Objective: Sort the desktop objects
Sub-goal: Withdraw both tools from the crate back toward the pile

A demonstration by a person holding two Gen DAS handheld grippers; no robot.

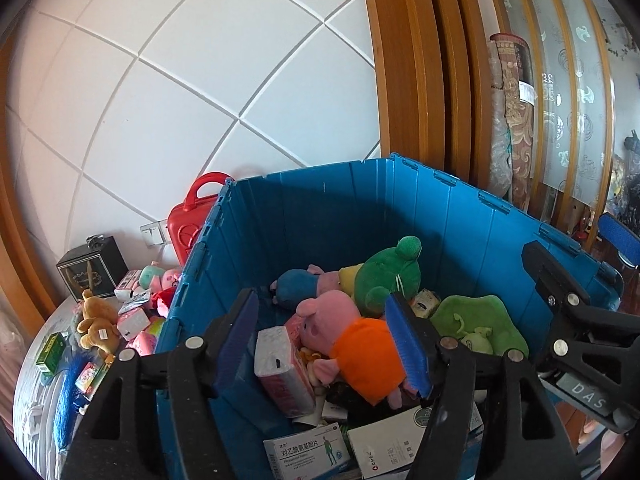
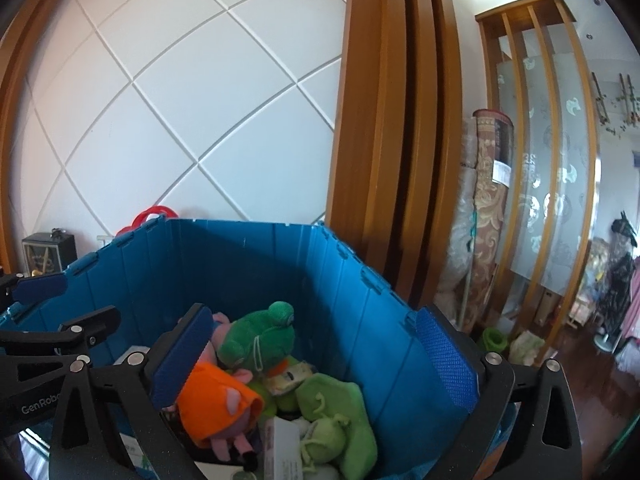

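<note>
Both the left claw (image 1: 328, 344) and right claw (image 2: 316, 360) gape empty over the blue crate (image 1: 472, 216); swing left toward the surface's brown plush (image 1: 96, 326) without clipping the rim.

Cluttered bench against the white panelled wall

The bench (image 1: 40, 364) carries a blue crate (image 1: 320, 208), a red case (image 1: 192, 216) behind it, a black box (image 1: 94, 266), a brown plush (image 1: 96, 324), tissue packs (image 1: 134, 322), a green box (image 1: 50, 352) and a blue brush (image 1: 66, 400).
</note>
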